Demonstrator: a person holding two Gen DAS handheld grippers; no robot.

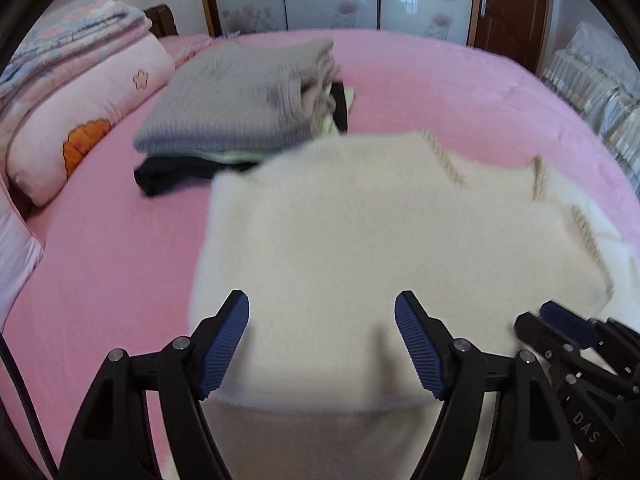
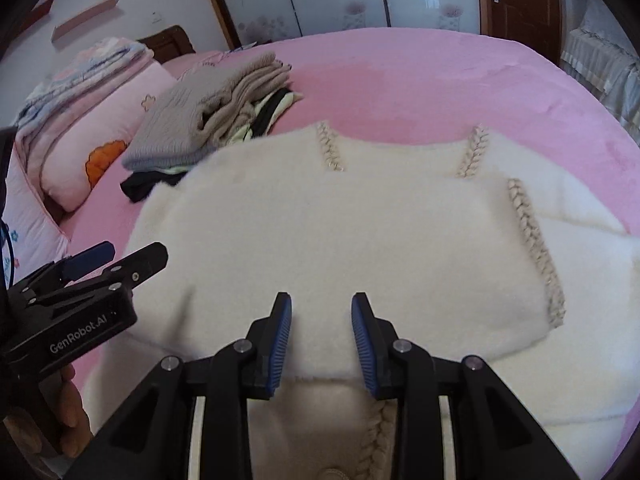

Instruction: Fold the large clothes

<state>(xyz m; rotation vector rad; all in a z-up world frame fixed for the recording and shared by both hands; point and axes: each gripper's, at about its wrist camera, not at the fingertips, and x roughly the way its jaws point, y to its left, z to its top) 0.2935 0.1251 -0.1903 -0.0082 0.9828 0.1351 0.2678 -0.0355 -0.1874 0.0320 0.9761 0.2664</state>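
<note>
While the cream sweater (image 2: pixel 340 240) is lying part-folded on the bed (image 2: pixel 400 76), both jaws are standing spread, gripping nothing; next they are needing a fresh edge to pinch.

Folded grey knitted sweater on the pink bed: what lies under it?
Under the folded grey knitted sweater lie a pale green garment and a black garment; only their edges show.
</note>
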